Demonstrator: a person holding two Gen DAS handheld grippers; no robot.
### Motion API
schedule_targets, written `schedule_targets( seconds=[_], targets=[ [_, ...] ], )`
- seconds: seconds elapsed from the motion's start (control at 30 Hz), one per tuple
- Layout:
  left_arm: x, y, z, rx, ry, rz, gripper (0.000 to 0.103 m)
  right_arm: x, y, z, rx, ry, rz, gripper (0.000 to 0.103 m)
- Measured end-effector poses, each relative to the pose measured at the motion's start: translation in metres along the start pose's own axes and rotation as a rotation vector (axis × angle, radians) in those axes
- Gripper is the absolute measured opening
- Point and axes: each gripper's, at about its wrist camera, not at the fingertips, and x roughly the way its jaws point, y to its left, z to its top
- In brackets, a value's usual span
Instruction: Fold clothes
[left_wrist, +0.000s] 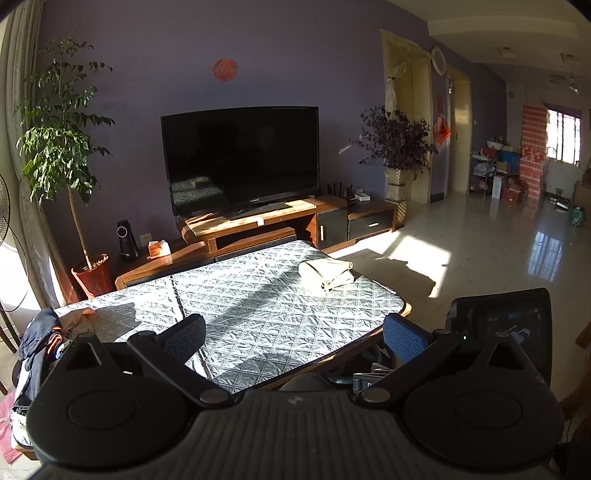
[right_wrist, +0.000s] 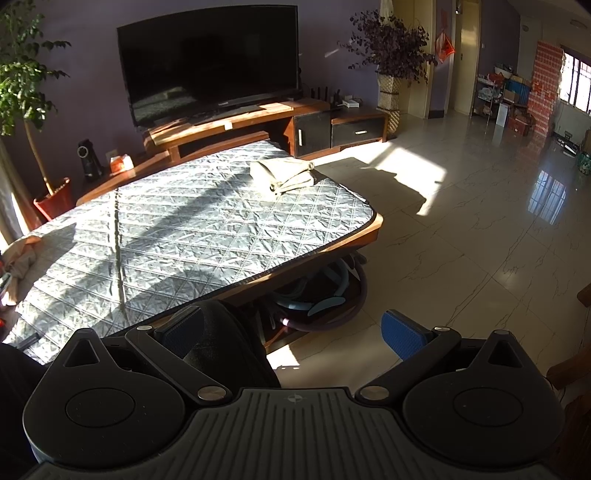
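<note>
A folded beige garment (left_wrist: 325, 272) lies near the far right corner of the table with the grey quilted cover (left_wrist: 236, 295); it also shows in the right wrist view (right_wrist: 282, 174). A heap of unfolded clothes (left_wrist: 48, 332) sits at the table's left end, and a beige piece of it shows in the right wrist view (right_wrist: 20, 258). My left gripper (left_wrist: 295, 334) is open and empty, held above the table's near edge. My right gripper (right_wrist: 293, 330) is open and empty, off the table's near right side over the floor.
A TV (left_wrist: 242, 158) stands on a wooden TV stand (left_wrist: 266, 221) behind the table. A potted tree (left_wrist: 62, 155) is at the left, a dark plant (left_wrist: 397, 147) at the right. Tiled floor (right_wrist: 480, 221) spreads to the right. Hoses and gear (right_wrist: 317, 295) lie under the table.
</note>
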Motion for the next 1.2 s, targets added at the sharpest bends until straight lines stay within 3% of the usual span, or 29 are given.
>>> schedule_targets(
  seconds=[0.37,1.2],
  targets=[
    [0.015,-0.015,-0.017,0.054,0.034,-0.01,0.102,0.0,-0.002,-0.001,0.003,-0.004,0.004,0.103],
    [0.026,-0.005,-0.019,0.034,0.055,0.013,0.102,0.001,-0.005,0.002,0.019,0.003,0.0,0.103]
  ],
)
